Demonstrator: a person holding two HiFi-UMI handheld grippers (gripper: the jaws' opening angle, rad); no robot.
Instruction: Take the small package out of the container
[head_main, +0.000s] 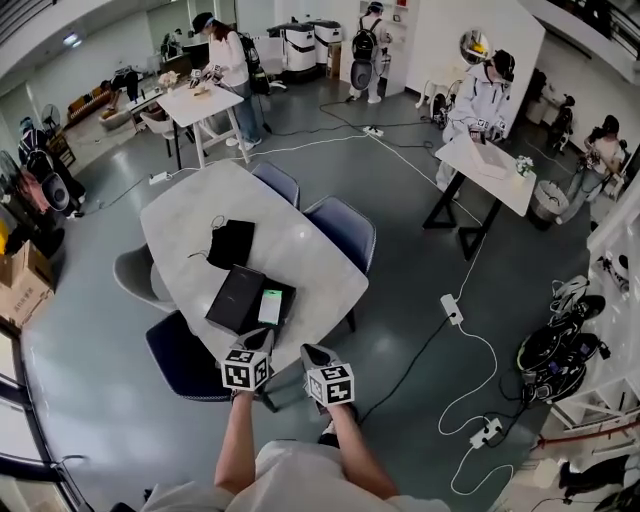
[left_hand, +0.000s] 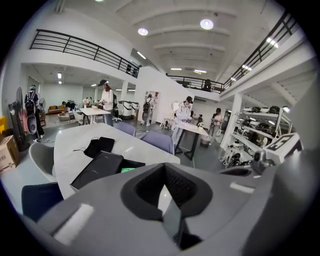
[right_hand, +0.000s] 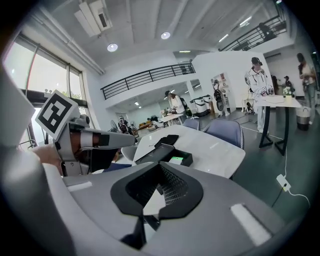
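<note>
A: Package?
B: The small green-and-white package (head_main: 271, 306) lies in the open black container (head_main: 287, 292), by the tabletop's (head_main: 300, 250) near edge.
A: Grippers?
B: The left gripper (head_main: 265, 338) and right gripper (head_main: 308, 351) are both pinched closed and empty, side by side just off that edge.
A: Clutter?
B: A flat black slab (head_main: 236, 298) sits against the container's left side. There's a black pouch (head_main: 231, 243) mid-tabletop and a dark chair (head_main: 185, 360) by the near-left edge.

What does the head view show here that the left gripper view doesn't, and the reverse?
Head view only: the person's forearms and the marker cube on the left gripper. Left gripper view only: that gripper's jaws shut and empty, ceiling lights, balcony railing. Both: white table, black pouch, lid, open container holding the small package, right gripper.
</note>
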